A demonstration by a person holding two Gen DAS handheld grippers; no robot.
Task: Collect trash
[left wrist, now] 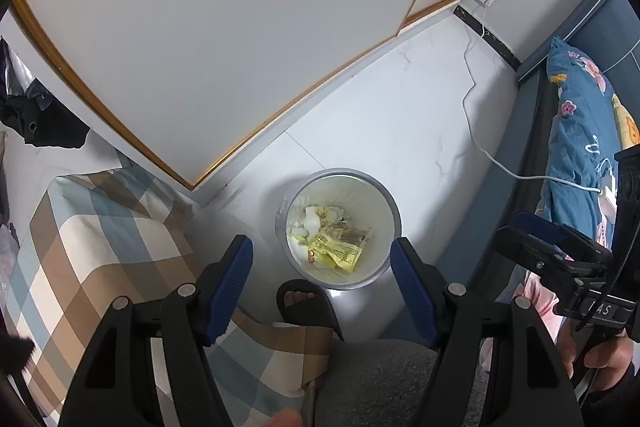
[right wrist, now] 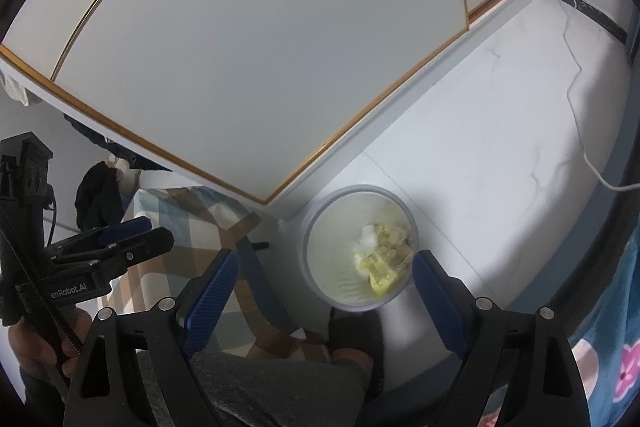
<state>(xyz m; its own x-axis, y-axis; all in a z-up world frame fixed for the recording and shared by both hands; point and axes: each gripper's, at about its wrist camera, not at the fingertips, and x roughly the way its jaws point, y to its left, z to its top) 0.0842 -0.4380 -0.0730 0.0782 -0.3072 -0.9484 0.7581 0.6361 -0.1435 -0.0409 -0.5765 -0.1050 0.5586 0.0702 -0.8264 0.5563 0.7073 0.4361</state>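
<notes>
Above the trash bin (left wrist: 280, 227), both grippers hang open.

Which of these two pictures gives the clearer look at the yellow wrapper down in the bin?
The left wrist view. There the yellow wrapper lies sharp and unobstructed in the bin, dark print visible. In the right wrist view the wrapper is blurred, and a blue fingertip borders it.

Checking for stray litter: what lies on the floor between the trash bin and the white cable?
Nothing: the left wrist view shows bare floor between the trash bin and white cable.
</notes>
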